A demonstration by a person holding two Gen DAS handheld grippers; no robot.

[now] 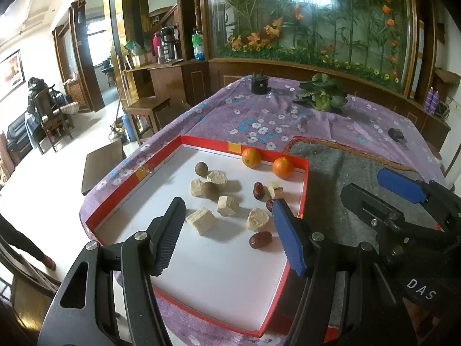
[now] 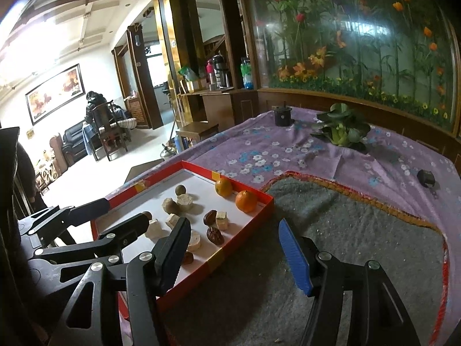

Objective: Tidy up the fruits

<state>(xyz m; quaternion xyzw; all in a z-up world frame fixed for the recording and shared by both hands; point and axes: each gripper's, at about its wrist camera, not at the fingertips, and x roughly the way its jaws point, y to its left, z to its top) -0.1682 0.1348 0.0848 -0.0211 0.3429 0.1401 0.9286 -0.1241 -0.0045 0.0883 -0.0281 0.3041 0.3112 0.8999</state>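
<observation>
A red-rimmed white tray (image 1: 201, 144) (image 2: 245, 222) holds two oranges (image 1: 251, 157) (image 2: 245, 201) against its far wall. Three dark red dates (image 1: 260, 240) (image 2: 214, 235), two brown round fruits (image 1: 201, 169) and several pale crumbly blocks (image 1: 200, 220) lie scattered in it. My left gripper (image 1: 227, 204) (image 2: 125, 210) hovers open over the tray's near half, with nothing between its fingers. To its right, my right gripper (image 2: 234, 222) (image 1: 364, 181) stands open and empty, straddling the tray's right rim and the grey mat (image 2: 345, 245).
The tray and mat lie on a purple floral tablecloth (image 1: 259, 115). A leafy green vegetable (image 1: 321, 92), a black cylinder (image 1: 260, 83) and a small black object (image 1: 396, 135) sit farther back. Wooden stools and a person's leg are off the table's left side.
</observation>
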